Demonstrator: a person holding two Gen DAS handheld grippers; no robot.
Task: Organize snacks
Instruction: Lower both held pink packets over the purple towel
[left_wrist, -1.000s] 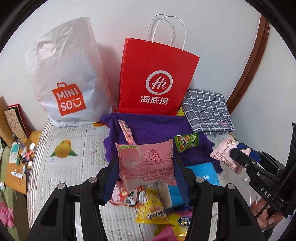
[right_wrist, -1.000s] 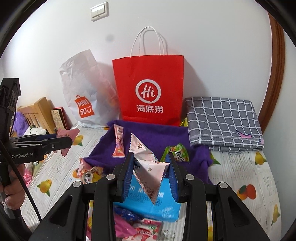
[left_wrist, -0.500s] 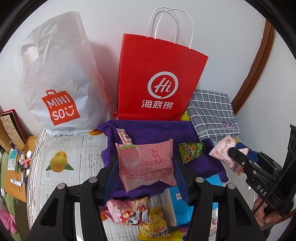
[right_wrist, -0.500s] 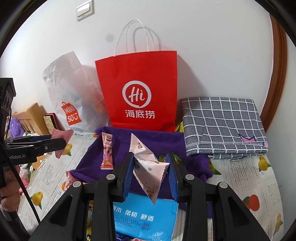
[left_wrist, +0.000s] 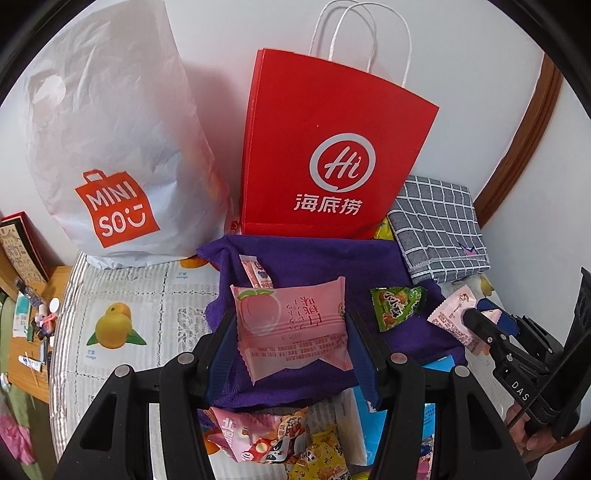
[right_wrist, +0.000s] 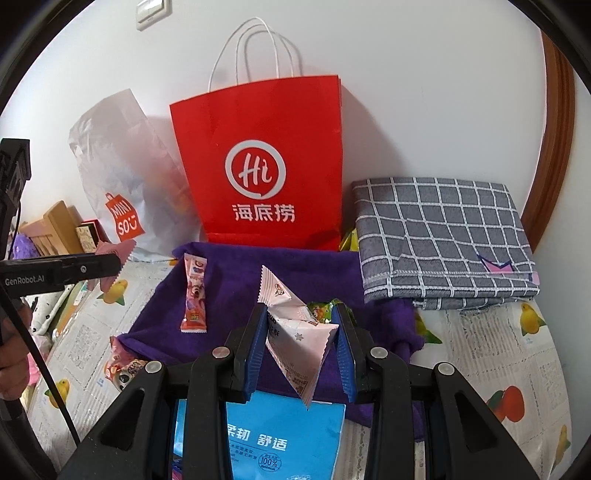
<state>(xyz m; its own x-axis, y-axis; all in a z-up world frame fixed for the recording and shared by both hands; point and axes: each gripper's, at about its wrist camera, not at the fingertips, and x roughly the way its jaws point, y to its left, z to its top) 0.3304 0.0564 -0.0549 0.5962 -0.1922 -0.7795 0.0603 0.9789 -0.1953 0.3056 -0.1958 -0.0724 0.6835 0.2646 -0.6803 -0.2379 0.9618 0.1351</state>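
I have carried both hands forward over the purple towel (left_wrist: 317, 258), closer to the red bag (left_wrist: 332, 147). Left gripper (left_wrist: 291, 328) fingers clamp the peach packet (left_wrist: 291, 321); right gripper (right_wrist: 301, 343) fingers pinch the white packet (right_wrist: 295, 332), ready for placing.

Straight ahead of our grippers the purple fleece towel (right_wrist: 295, 273) has open patches to pass over. Beyond it we're blocked by the tall red paper bag (left_wrist: 325, 147), white crinkly plastic bag (left_wrist: 110, 122) ahead-left, folded grey checked cloth (right_wrist: 439, 240) ahead-right.
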